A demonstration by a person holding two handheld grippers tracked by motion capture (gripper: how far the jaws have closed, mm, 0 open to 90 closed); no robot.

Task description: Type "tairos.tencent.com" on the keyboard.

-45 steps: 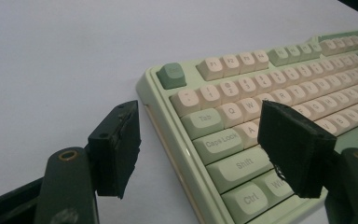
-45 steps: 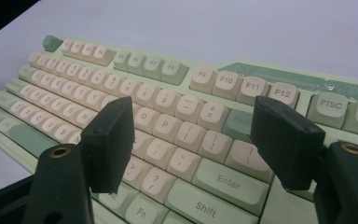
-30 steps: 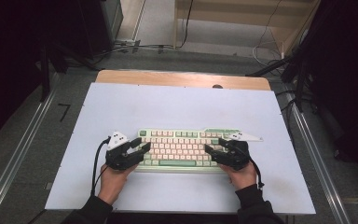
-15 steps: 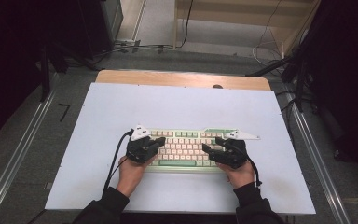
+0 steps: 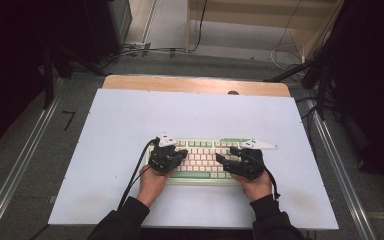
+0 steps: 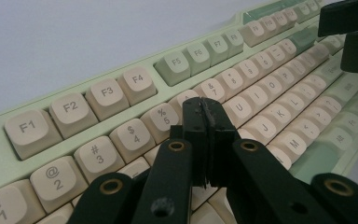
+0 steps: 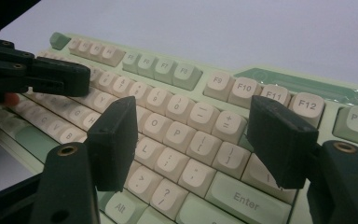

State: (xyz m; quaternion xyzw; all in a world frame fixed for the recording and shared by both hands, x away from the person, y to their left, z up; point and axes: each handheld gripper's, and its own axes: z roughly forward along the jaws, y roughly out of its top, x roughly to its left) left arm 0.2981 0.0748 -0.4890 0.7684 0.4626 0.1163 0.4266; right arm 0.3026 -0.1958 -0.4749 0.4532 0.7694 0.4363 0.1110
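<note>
Keyboard lies flat under both tools: left gripper clenched empty, forming one tip for pressing keys, while right gripper hovers released.

White mat, wooden table edge, grey floor, cables

Keyboard on table, near edge.

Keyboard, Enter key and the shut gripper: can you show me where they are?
keyboard [image 5: 202, 159]: high view, its middle keys.
Enter key [image 7: 246, 199]: right gripper view, its green top.
left gripper [image 6: 206, 112]: left gripper view, its closed jaw tips.
</note>
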